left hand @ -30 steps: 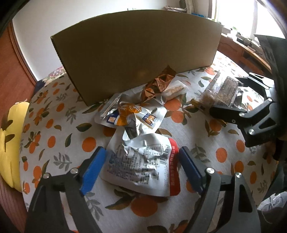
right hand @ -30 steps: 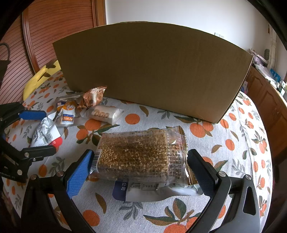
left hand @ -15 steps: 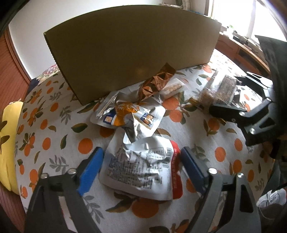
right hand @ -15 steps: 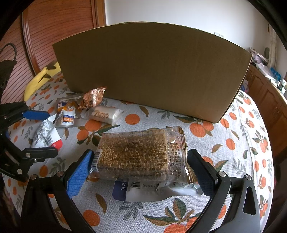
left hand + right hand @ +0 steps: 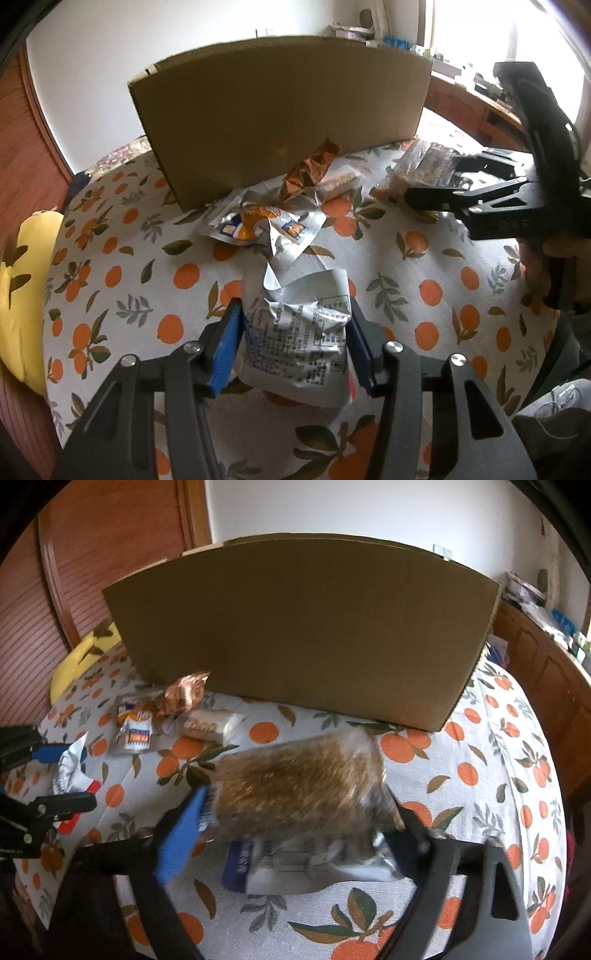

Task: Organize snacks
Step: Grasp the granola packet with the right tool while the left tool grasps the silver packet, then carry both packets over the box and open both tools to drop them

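The crumpled white snack packet (image 5: 299,332) sits between the blue pads of the left gripper (image 5: 295,332), whose jaws have just been closing and now press its sides; it lies near on the orange-print tablecloth (image 5: 147,288). The left gripper tilts steeply down. To the right, the right gripper (image 5: 295,812), also angled down, has just been closing on the clear-wrapped sesame bar (image 5: 299,786), pads against its ends, over a white-and-blue packet (image 5: 295,871). Farther off stands the cardboard box (image 5: 280,118), with loose snacks (image 5: 266,225) before it.
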`<control>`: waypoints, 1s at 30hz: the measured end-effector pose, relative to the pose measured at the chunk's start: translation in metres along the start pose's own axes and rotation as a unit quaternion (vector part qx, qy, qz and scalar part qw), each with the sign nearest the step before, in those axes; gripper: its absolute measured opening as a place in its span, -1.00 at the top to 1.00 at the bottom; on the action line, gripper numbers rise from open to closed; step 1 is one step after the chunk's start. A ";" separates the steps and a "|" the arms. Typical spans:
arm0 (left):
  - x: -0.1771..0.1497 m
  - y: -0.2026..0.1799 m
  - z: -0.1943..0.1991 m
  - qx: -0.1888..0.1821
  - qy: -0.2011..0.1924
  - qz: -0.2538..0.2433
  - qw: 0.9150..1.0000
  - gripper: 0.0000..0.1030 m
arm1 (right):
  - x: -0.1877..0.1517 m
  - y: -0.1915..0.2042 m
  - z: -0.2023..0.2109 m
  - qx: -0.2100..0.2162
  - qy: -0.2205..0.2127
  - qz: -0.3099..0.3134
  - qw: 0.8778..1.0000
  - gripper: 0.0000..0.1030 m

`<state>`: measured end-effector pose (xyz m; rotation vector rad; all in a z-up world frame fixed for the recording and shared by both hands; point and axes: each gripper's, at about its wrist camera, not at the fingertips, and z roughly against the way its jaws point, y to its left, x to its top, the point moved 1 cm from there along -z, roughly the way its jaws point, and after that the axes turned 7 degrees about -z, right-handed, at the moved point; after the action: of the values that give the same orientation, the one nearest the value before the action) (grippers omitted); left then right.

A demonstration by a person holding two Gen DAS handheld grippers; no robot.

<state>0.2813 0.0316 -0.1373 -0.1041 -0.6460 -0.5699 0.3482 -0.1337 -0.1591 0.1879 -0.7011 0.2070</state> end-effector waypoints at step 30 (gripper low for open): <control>0.024 -0.002 0.023 -0.006 -0.072 0.024 0.997 -0.04 | 0.010 -0.017 0.043 0.041 -0.040 0.000 0.998 0.46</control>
<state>0.2832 0.0250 -0.1047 -0.1731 -0.7771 -0.5244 0.3332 -0.1595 -0.1219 0.2762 -0.7721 0.2289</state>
